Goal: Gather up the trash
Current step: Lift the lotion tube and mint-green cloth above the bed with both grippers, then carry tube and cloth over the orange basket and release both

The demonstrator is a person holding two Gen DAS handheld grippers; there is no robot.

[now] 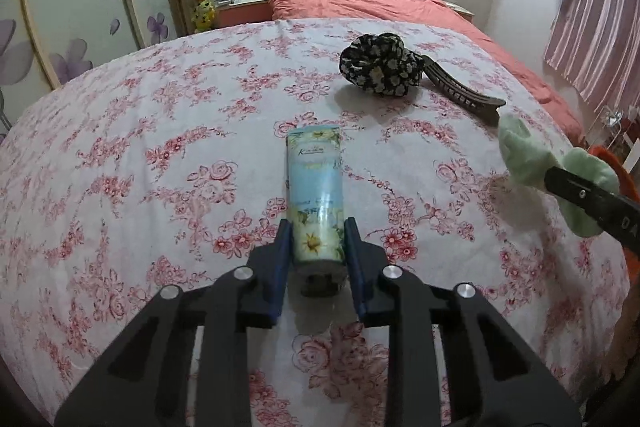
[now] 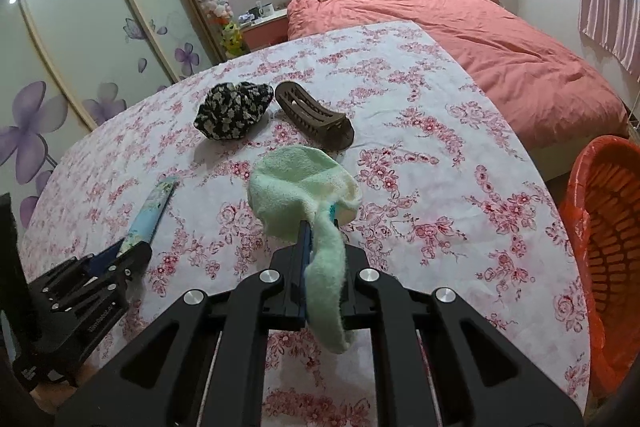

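My left gripper (image 1: pixel 317 227) is shut on a blue flowered can (image 1: pixel 315 187), holding it by its near end above the flowered tablecloth (image 1: pixel 160 155). The can also shows in the right wrist view (image 2: pixel 149 215). My right gripper (image 2: pixel 320 227) is shut on a pale green cloth (image 2: pixel 304 187), which hangs over its fingers above the table. The cloth also shows at the right of the left wrist view (image 1: pixel 532 155).
A black flowered scrunchie (image 2: pixel 234 111) and a brown hair claw (image 2: pixel 316 119) lie on the table further back. An orange basket (image 2: pixel 608 227) stands at the table's right. A bed with a salmon quilt (image 2: pixel 500 47) lies behind.
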